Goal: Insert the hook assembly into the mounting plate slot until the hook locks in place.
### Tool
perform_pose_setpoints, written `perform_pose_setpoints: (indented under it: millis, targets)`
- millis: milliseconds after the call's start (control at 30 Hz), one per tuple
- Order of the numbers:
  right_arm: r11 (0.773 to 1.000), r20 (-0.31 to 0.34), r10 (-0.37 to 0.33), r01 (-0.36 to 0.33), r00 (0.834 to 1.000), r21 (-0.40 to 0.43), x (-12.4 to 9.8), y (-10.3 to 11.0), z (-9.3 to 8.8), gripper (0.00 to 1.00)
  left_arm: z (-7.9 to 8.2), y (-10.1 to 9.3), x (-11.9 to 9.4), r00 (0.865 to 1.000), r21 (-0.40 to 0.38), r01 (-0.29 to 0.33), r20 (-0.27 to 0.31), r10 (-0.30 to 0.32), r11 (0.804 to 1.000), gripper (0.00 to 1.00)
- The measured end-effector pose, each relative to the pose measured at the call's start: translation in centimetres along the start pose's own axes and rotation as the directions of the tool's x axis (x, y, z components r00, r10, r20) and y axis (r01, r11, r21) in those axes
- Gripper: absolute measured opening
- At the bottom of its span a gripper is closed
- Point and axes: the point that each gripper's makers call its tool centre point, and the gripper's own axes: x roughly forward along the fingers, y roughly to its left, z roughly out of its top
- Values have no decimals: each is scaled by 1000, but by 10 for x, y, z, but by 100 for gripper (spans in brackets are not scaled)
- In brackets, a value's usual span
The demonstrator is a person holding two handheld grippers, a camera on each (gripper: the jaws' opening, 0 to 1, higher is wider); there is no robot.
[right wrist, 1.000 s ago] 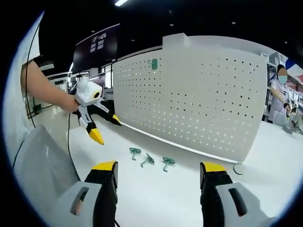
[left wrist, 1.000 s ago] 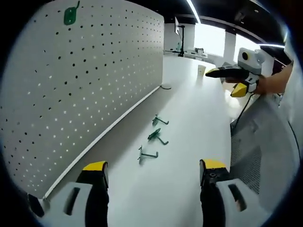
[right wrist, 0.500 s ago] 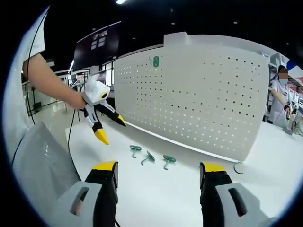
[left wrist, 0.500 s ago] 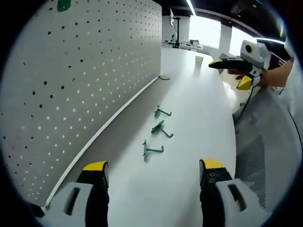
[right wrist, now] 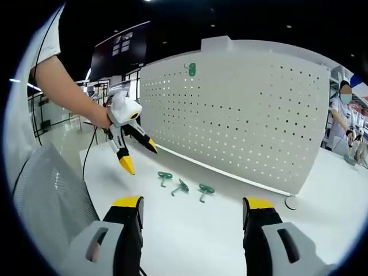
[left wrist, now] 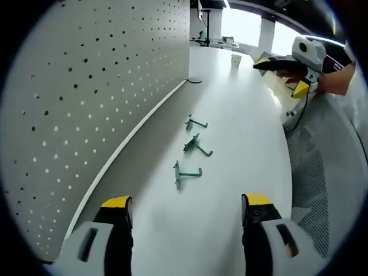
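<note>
Ahead, hooks (left wrist: 188, 172) beyond spread fingers (left wrist: 117, 208), untouched

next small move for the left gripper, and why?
Probably ease the left gripper forward and down to the nearest hook. Its jaws are open and empty, the three hooks lie loose on the table, and the pegboard is beside them.

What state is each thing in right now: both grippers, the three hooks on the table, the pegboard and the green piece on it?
Left gripper: open, empty, above the table.
Right gripper: open, empty.
Nearest green hook: lying loose on the table, ungripped.
Middle green hook: lying loose, ungripped.
Far green hook: lying loose, ungripped.
Pegboard: standing upright on the table.
Green mounting plate: mounted high on the pegboard, no hook in it.
</note>
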Motion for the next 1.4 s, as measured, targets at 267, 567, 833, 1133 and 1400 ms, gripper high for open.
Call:
perform_pose_setpoints:
  millis: [267,567,833,1133,1400]
  targets:
    - [1000,-1,-9,9,1000,1,0,-2,-1,68,2,1,11,999,38,17,-33,-16,999,77]
    - [1000,-11,-9,9,1000,7,0,-3,-4,68,2,8,34,993,54,41,-112,-34,998,74]
    - [1000,-17,-10,10,1000,10,0,-3,-6,68,-2,6,50,982,101,69,-181,-49,992,67]
    - [1000,-26,-19,20,999,17,0,-6,-9,68,2,6,61,975,108,94,-213,-70,990,63]
    - [999,-25,-28,28,999,24,-1,-8,-9,67,3,10,63,976,135,88,-208,-59,987,61]
